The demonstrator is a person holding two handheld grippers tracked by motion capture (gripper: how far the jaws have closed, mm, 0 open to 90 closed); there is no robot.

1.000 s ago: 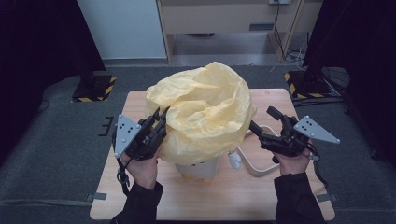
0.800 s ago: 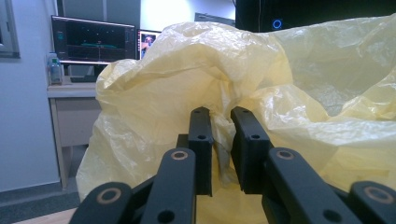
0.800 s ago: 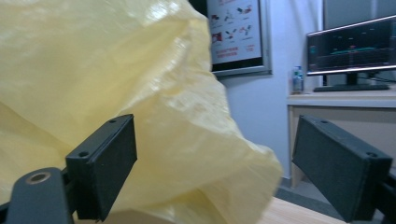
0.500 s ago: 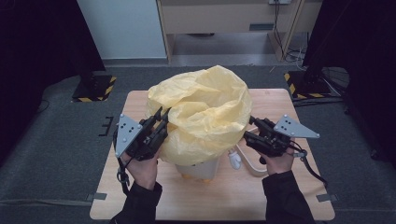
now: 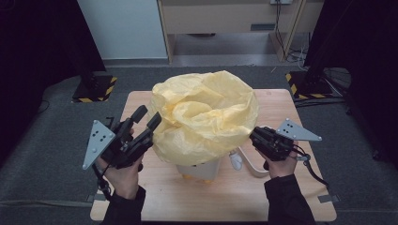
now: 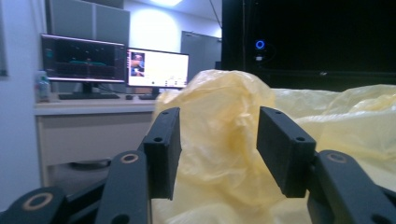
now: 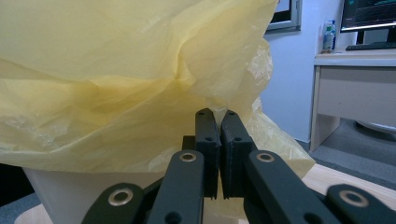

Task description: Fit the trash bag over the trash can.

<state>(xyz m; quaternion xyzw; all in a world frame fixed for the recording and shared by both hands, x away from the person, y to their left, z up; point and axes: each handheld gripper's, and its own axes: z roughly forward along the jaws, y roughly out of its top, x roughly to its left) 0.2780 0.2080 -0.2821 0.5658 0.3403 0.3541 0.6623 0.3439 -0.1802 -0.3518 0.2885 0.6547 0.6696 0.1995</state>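
Where the crumpled, translucent yellow plastic bag [image 5: 206, 117] billows over the white plastic bin [image 5: 199, 169], it hides the bin's rim and upper wall; both stand at the middle of the light wooden desk [image 5: 277, 101]. The bag's lower right edge hangs near the right claw [image 5: 253, 137], which sits at the bag's right side. In the right gripper view the jaws of this claw [image 7: 217, 116] are pressed together on a fold of the bag's film, having just closed; the film runs down between the tips. The left claw [image 5: 146, 117] is at the bag's left side, held in the person's left hand [image 5: 123, 172]. Its jaws have just been opening and now stand apart. In the left gripper view the bag [image 6: 219, 154] lies behind and between the spread jaws, but neither pad presses on it. A white curved handle or tube [image 5: 248, 164] lies on the desk just right of the bin. Around the desk is grey floor [image 5: 51, 140], with two black-and-yellow striped stand bases [image 5: 96, 89] at the far corners.
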